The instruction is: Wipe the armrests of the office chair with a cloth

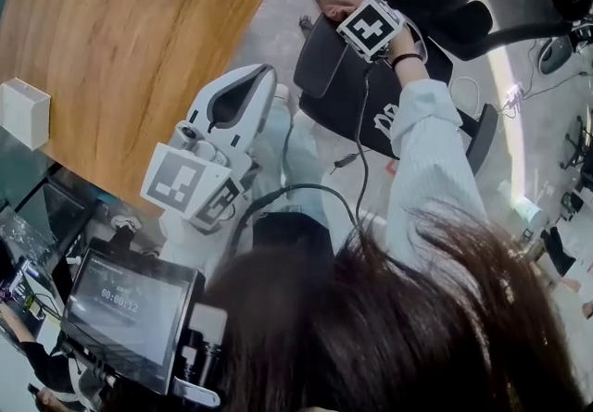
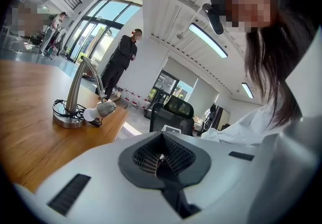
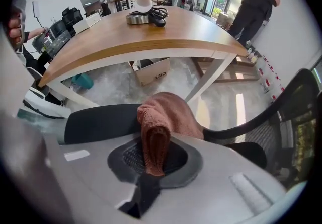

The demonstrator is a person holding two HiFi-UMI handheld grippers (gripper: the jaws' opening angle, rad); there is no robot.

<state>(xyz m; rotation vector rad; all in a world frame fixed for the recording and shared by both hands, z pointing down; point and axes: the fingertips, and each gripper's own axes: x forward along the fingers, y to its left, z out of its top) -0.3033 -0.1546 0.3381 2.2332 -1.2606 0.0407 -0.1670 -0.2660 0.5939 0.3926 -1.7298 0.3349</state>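
The right claw (image 3: pixel 155 156) is clamped on a folded reddish-brown cloth (image 3: pixel 163 117), which stands up between its jaws and spills forward over the black armrest (image 3: pixel 98 122) of the chair (image 1: pixel 435 7). In the head view this claw is held out ahead of the person, its marker cube up, with the cloth (image 1: pixel 334 1) at the far end of the armrest (image 1: pixel 320 77); whether the cloth presses on the pad or only drapes on it cannot be told. A second armrest (image 1: pixel 482 137) shows on the chair's other side, apart from both claws.

The left claw (image 2: pixel 162 158) has its jaws together with nothing between them. It is held back near the person's body, just beside the edge of the wooden counter (image 1: pixel 120 31) and well apart from the chair, pointing across the room. A metal lamp (image 2: pixel 83 99) stands on the counter, with a coiled cable round its base
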